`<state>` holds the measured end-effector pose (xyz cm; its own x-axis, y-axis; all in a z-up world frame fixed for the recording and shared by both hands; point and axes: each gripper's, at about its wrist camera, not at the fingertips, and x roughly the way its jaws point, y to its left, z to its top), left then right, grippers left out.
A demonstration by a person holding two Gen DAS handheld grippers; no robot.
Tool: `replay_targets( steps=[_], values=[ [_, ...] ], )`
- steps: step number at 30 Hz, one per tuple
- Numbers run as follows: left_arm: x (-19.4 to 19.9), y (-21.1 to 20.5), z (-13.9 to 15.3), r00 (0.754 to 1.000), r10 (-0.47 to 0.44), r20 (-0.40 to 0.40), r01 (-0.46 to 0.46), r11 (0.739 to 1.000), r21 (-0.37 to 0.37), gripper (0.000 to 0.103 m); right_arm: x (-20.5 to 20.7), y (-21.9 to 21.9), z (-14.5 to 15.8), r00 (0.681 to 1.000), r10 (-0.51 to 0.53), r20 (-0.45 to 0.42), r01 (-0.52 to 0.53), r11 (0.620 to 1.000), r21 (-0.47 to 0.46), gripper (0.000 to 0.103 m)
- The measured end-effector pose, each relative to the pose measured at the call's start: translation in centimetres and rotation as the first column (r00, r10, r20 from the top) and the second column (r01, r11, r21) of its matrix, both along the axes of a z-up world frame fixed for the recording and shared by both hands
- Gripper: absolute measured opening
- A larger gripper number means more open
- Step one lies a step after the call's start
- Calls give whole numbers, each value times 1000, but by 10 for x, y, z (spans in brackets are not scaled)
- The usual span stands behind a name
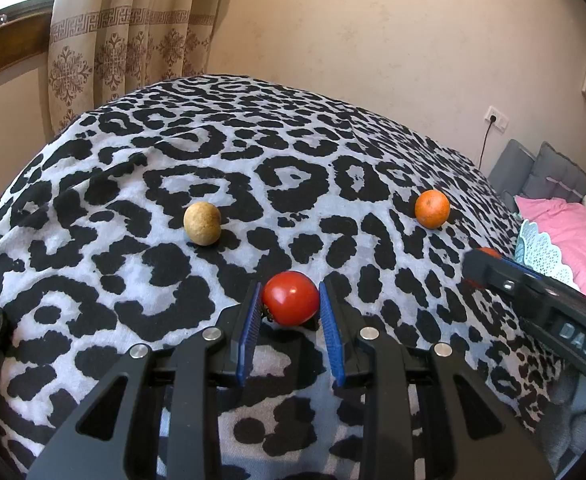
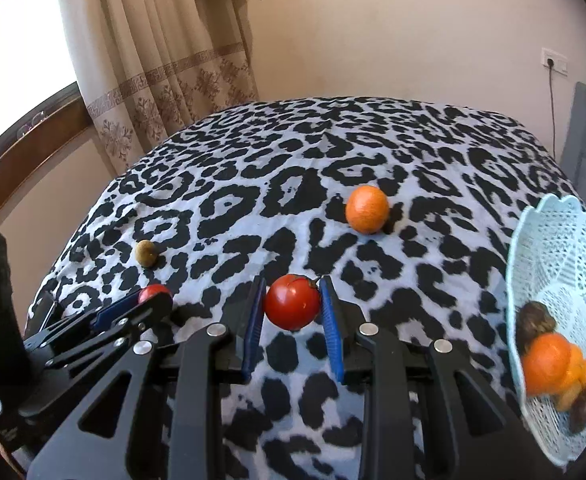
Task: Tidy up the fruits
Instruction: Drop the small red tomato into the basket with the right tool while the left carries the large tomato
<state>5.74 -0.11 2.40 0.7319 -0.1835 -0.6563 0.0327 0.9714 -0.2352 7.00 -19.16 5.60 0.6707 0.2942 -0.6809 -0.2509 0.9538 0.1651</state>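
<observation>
Left wrist view: your left tool (image 1: 291, 308) is clenched on a red tomato (image 1: 291, 298), blue pads touching both its sides, just over the leopard-print bed (image 1: 133, 280). Your right tool (image 2: 291, 308) likewise grips a second tomato (image 2: 291, 306). On the bed an orange (image 2: 367, 209) lies far right and a tan fruit (image 2: 146, 253) far left. The lace basket (image 2: 553, 248) at right holds several fruits.
</observation>
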Motion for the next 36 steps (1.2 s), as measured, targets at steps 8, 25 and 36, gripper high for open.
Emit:
replay_targets(
  steps=[8, 25, 36],
  values=[
    [-2, -3, 2, 1000, -2, 11, 1, 1000, 25, 29, -20, -18, 13, 998, -51, 25, 50, 999, 18, 28],
    [-10, -18, 7, 999, -18, 37, 15, 995, 102, 29, -55, -64, 32, 983, -171, 74, 167, 985, 48, 28],
    [-23, -39, 11, 995, -79, 53, 71, 988, 136, 29, -74, -111, 34, 952, -293, 88, 289, 956, 53, 28]
  ],
)
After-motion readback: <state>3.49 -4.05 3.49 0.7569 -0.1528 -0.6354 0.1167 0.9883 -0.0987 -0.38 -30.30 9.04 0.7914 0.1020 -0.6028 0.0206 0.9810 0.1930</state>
